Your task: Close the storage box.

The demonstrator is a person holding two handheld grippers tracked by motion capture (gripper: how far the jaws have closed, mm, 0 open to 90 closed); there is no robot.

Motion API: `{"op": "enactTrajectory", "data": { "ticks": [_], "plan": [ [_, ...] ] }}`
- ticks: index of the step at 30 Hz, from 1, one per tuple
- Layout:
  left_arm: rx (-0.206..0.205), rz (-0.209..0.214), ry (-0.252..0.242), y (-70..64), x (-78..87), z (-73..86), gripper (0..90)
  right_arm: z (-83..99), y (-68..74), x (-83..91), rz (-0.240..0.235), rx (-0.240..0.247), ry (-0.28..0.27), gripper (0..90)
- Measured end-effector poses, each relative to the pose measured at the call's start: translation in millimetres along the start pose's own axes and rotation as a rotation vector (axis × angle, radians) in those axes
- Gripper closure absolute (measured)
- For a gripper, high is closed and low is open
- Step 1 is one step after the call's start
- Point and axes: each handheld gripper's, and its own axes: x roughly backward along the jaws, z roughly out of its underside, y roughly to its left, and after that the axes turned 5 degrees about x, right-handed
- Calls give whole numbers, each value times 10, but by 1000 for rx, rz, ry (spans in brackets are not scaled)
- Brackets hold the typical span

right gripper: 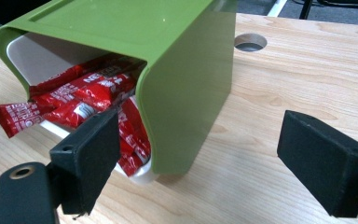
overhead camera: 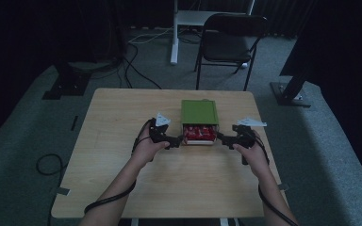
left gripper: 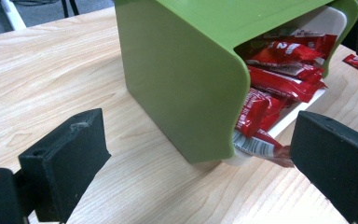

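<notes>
The left gripper (left gripper: 191, 158) and right gripper (right gripper: 214, 161) are held wide open, nothing gripped, flanking the green plastic box (overhead camera: 199, 112) of red snack wrappers (right gripper: 81, 100) mid-table.

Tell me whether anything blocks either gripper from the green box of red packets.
Nothing visible does. The left gripper and right gripper sit open at either side of the green box, bare table between them; red packets spill from its open front.
</notes>
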Motion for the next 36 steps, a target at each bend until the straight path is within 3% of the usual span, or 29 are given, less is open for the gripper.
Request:
{"op": "enactTrajectory", "data": {
  "ticks": [14,26,36],
  "plan": [
    [4,-50,9,100,182,145,50,172,20,172,19,8,-5,128],
    [35,-92,24,269,304,359,49,503,17,309,43,14,25,131],
    [43,-159,35,378,422,584,49,776,-4,421,74,12,47,130]
  ]
}}
